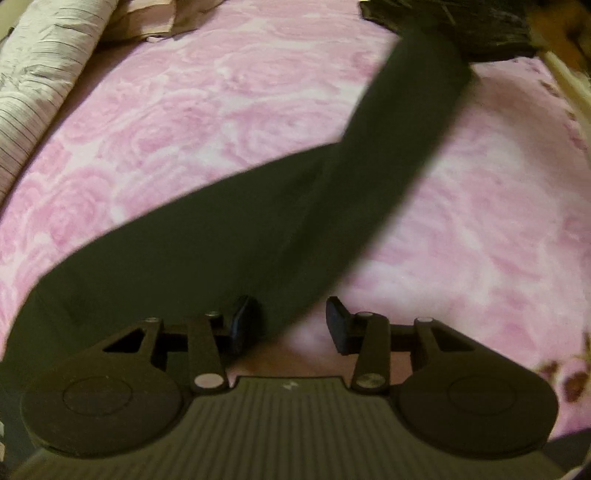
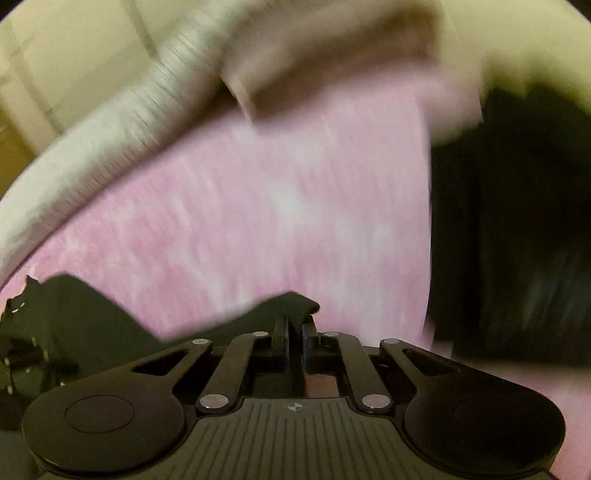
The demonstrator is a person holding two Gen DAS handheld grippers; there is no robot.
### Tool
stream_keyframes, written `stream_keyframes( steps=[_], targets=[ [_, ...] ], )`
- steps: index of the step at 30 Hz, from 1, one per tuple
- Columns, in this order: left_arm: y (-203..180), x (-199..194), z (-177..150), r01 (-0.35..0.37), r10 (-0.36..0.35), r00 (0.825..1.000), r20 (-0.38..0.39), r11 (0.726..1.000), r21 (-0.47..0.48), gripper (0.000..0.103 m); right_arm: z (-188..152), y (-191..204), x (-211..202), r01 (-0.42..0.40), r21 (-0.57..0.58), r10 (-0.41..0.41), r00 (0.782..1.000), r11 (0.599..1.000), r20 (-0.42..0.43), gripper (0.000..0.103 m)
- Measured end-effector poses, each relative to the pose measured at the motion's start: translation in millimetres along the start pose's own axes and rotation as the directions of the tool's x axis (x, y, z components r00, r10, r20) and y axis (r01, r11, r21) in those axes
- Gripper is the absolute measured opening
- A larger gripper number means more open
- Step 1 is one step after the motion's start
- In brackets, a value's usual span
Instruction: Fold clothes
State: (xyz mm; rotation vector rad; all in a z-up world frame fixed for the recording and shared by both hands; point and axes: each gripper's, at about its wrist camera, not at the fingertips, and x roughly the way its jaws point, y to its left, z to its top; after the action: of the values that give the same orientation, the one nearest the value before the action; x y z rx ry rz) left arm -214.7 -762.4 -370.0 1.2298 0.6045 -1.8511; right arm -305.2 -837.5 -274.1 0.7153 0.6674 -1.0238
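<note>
A: Start close. What are the left tongs (image 1: 291,325) doing?

B: Their jaws stand partly apart. A dark garment (image 1: 229,236) hangs down between them, against the left pad (image 1: 240,321); the right pad is clear of it, so nothing is pinched there.

A: And the right tongs (image 2: 294,332)?

B: Narrow, nearly together, with an edge of the same dark cloth (image 2: 291,304) caught between the pads. That view is badly blurred.

A: Where does the garment go from there?

B: In the left view it spreads wide at the near left, then narrows into a long strip that runs up and to the right, over the pink blanket (image 1: 221,103).

A: What lies further off?

B: At the strip's far end, a black pile (image 1: 480,29) at the top right of the bed. At the far left, a pale striped cover (image 1: 40,74), and beside it folded beige cloth (image 1: 147,18). In the right view the black pile (image 2: 517,229) fills the right side.
</note>
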Motion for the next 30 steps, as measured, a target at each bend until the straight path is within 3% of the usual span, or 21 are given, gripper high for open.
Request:
stream_keyframes(
  steps=[2,4,7,11,14,18,21,24,27,30],
  targets=[
    [-11,0,-5,0.027,-0.027,1.000,-0.010,1.000,-0.006,0.039,13,5,-22,0.016,-0.093,-0.009,0.996,0.996,0.083,0.005],
    [-17,2,-9,0.041,-0.041,0.999,-0.014,0.999,-0.026,0.039,3,-4,-17,0.027,-0.104,-0.023,0.999,0.994,0.044,0.005],
    [-19,1,-10,0.047,-0.048,0.999,-0.006,0.997,-0.060,0.039,-22,-24,6,0.037,-0.022,-0.039,0.996,0.999,-0.084,0.005],
    [-5,-11,-6,0.022,-0.017,0.999,0.041,0.993,-0.113,0.040,-36,-27,22,0.054,-0.017,-0.056,0.991,0.998,-0.121,0.005],
    [23,-20,3,-0.009,0.025,0.996,0.088,0.983,-0.183,0.043,-22,-23,16,0.066,-0.014,-0.067,0.996,0.998,-0.057,0.005],
    [67,-23,19,-0.062,0.098,0.987,0.130,0.964,-0.260,0.045,-1,-4,-7,0.116,-0.134,-0.098,0.986,0.984,0.136,0.005],
    [99,-14,32,-0.101,0.138,0.984,0.115,0.955,-0.279,0.045,-4,1,4,0.126,-0.168,-0.106,0.986,0.978,0.125,0.005],
    [123,0,42,-0.124,0.154,0.984,0.086,0.952,-0.279,0.045,-6,-7,21,0.128,-0.129,-0.118,0.989,0.983,0.084,0.005],
    [133,19,49,-0.190,0.201,0.979,0.035,0.960,-0.205,0.045,-5,-5,25,0.134,-0.160,-0.120,0.988,0.978,0.094,0.005],
    [138,36,48,-0.200,0.201,0.980,-0.001,0.972,-0.120,0.045,-8,-8,26,0.132,-0.178,-0.119,0.989,0.975,0.084,0.005]
  ],
)
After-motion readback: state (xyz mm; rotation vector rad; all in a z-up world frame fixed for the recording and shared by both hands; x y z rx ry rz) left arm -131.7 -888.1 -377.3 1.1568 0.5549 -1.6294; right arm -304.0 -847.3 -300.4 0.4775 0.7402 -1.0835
